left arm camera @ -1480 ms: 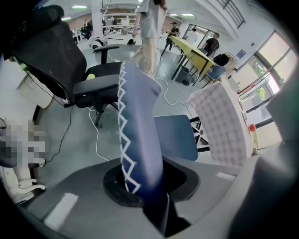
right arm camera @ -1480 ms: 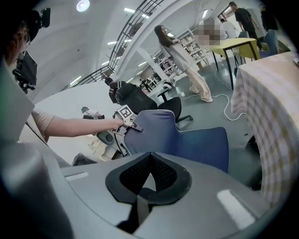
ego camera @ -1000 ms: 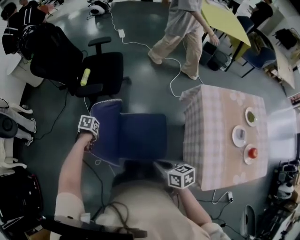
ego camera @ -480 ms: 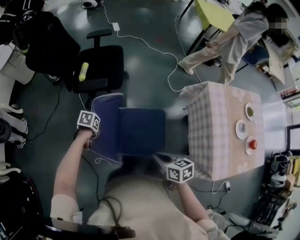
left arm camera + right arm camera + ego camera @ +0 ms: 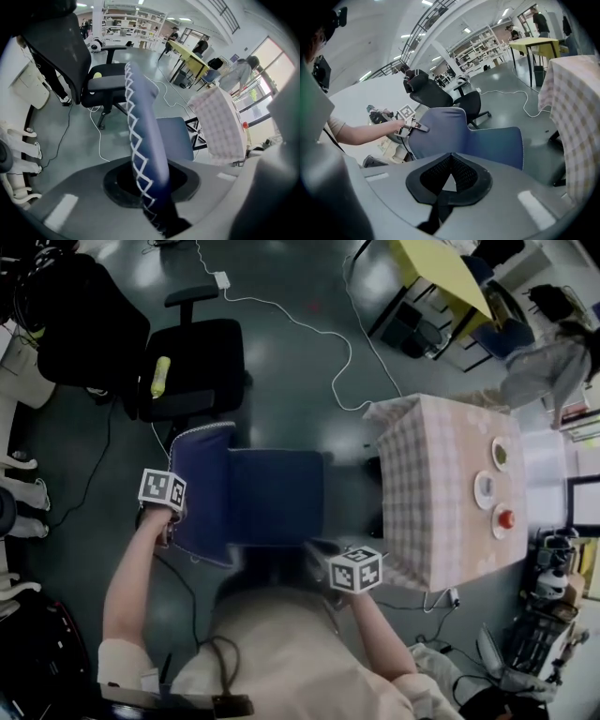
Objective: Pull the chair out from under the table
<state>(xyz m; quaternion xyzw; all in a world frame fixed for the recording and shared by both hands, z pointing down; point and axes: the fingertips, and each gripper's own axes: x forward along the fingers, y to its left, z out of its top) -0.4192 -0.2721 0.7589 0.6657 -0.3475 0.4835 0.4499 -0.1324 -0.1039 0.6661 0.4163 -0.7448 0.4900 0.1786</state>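
The blue chair (image 5: 272, 498) stands left of the table (image 5: 427, 512) with the pink checked cloth, its seat out from under the table with a strip of floor between them. My left gripper (image 5: 169, 526) is shut on the edge of the chair's backrest (image 5: 202, 488). In the left gripper view the white-stitched backrest edge (image 5: 140, 140) runs between the jaws of the left gripper (image 5: 150, 180). The right gripper view shows the left gripper (image 5: 417, 125) clamped on the backrest. My right gripper (image 5: 330, 554) hovers near the seat's near corner, and the right gripper (image 5: 447, 176) is shut with nothing in it.
A black office chair (image 5: 192, 367) with a yellow-green object (image 5: 159, 376) stands just behind the blue chair. A white cable (image 5: 309, 324) snakes over the floor. Small plates (image 5: 485, 490) sit on the table. A yellow table (image 5: 445, 273) and a person (image 5: 553, 362) are at the far right.
The chair has slid left, away from the table, with the left gripper still on its backrest; the gap to the table is wider. The right gripper followed. The walking person moved to the right.
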